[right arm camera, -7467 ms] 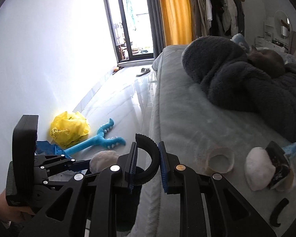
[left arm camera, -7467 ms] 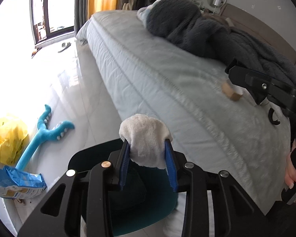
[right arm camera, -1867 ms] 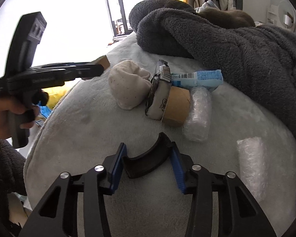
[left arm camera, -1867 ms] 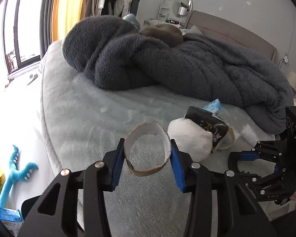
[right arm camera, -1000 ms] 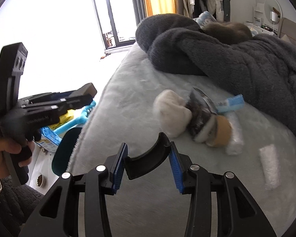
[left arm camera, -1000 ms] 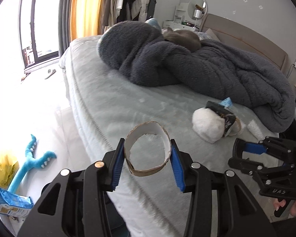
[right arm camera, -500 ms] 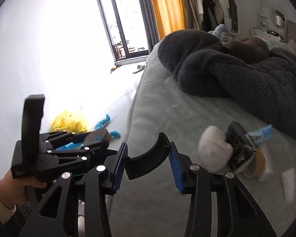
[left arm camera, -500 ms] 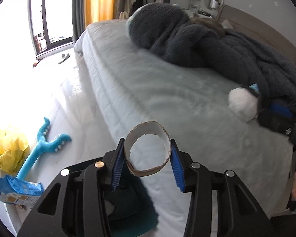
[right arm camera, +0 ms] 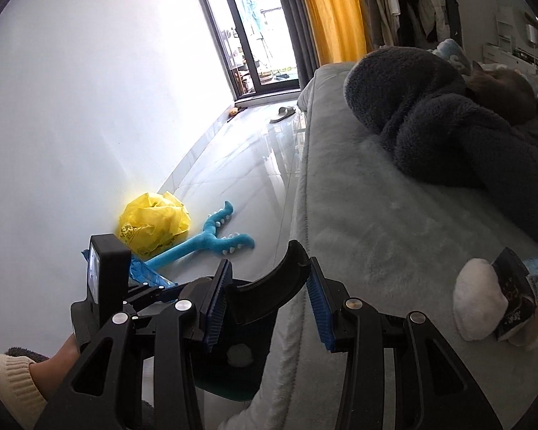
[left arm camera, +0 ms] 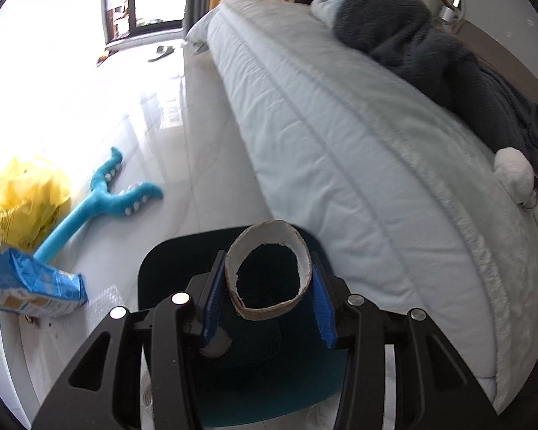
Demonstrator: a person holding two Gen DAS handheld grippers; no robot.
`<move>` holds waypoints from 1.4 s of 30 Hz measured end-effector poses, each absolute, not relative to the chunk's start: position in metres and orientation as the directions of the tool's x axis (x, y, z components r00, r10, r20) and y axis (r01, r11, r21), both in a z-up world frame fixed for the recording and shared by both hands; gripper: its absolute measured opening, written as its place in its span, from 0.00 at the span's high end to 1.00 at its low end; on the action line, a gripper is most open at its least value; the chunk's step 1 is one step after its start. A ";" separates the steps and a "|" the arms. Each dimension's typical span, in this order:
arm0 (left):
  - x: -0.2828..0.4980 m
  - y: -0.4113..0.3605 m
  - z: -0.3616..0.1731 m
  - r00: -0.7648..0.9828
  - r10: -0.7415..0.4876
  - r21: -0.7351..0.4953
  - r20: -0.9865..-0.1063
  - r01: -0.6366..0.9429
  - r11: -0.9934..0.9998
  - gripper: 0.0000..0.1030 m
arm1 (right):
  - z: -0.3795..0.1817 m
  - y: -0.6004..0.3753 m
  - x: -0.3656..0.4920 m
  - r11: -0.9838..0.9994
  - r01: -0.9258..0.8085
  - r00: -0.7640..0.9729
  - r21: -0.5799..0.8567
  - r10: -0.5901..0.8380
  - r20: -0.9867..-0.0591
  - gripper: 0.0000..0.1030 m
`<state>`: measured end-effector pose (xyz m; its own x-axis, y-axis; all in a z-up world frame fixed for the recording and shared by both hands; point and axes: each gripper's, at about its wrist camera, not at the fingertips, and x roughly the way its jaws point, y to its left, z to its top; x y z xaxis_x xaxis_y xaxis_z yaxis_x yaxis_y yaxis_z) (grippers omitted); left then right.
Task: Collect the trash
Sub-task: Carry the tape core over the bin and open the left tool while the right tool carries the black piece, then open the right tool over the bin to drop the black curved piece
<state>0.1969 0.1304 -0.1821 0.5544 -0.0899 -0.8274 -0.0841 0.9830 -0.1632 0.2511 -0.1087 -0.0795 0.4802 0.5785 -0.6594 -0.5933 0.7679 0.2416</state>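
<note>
Presently a squashed cardboard ring (left arm camera: 268,271) is clamped between the blue-padded fingers (left arm camera: 212,299) of the left gripper (left arm camera: 268,286), held directly above the dark teal trash bin (left arm camera: 168,261) that stands on the floor beside the bed (left arm camera: 358,150). A curved black plastic piece (right arm camera: 269,288) is gripped between the fingers of the right gripper (right arm camera: 267,304), seen over the bed's edge with the bin partly visible underneath. More trash is left on the bed: a white wad (right arm camera: 478,304) lies against a dark wrapper (right arm camera: 514,297). On the floor by the wall are seen a yellow bag (right arm camera: 154,224), a blue plush toy (right arm camera: 204,238) and a blue packet (left arm camera: 28,285).
</note>
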 end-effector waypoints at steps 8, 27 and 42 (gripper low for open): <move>0.186 0.164 -0.216 0.460 -0.093 -0.180 -0.883 -0.147 0.973 0.55 | -0.096 -0.077 0.251 0.744 -0.613 0.426 0.268 0.596 -0.680 0.58; 0.177 0.210 -0.256 0.323 -0.207 -0.289 -0.924 -0.231 0.929 0.54 | -0.138 -0.009 0.252 0.723 -0.646 0.334 0.246 0.557 -0.760 0.58; 0.166 0.220 -0.259 0.306 -0.275 -0.351 -0.912 -0.232 0.907 0.26 | -0.212 0.038 0.262 0.744 -0.633 0.235 0.216 0.450 -0.861 0.58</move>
<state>0.1657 0.2200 -0.2587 0.3057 -0.2747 -0.9117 -0.2317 0.9073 -0.3510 0.2620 0.0385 -0.2121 0.2353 0.4504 -0.8613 -0.6328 0.7436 0.2159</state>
